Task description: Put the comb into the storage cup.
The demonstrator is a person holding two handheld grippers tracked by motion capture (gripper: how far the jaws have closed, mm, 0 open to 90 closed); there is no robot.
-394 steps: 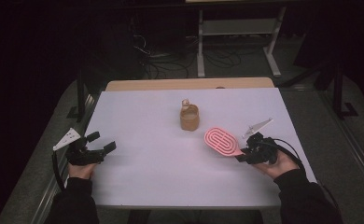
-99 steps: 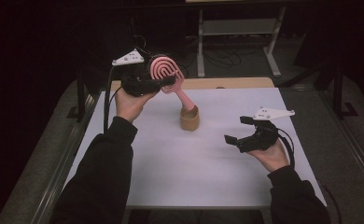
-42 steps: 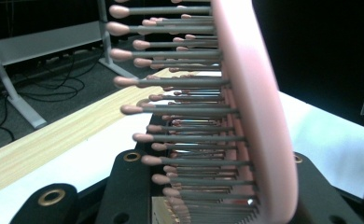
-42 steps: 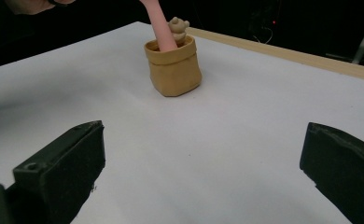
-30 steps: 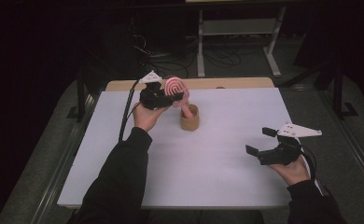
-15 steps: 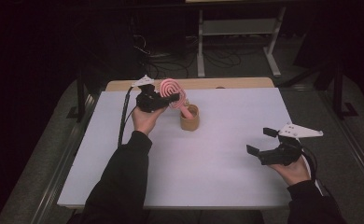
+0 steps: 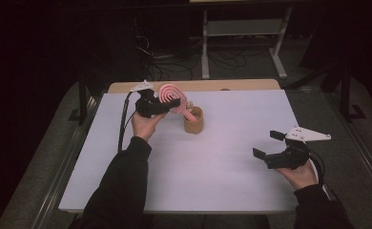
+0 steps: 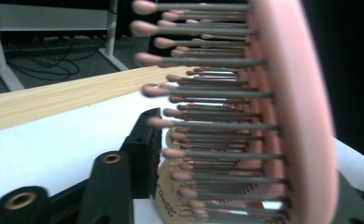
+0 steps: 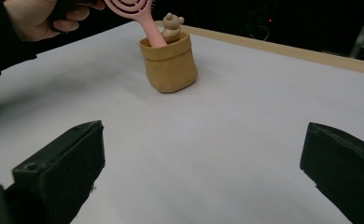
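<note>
Here the left gripper (image 7: 167,104) has just been opening its jaws around the pink oval plastic hairbrush (image 7: 170,95), whose handle already sits in the tan paper-like pouch (image 7: 193,120) on the white bench (image 7: 222,162). The right gripper (image 7: 270,151) hangs spread and empty. Risk: the head-heavy brush levers the light pouch over once released.

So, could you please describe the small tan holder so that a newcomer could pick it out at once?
Start at the white table and look toward its far edge, left of centre. There stands a tan pouch-like cup with a rolled rim. A pink hairbrush sticks up from it by the handle, beside a small tan bear figure.
</note>
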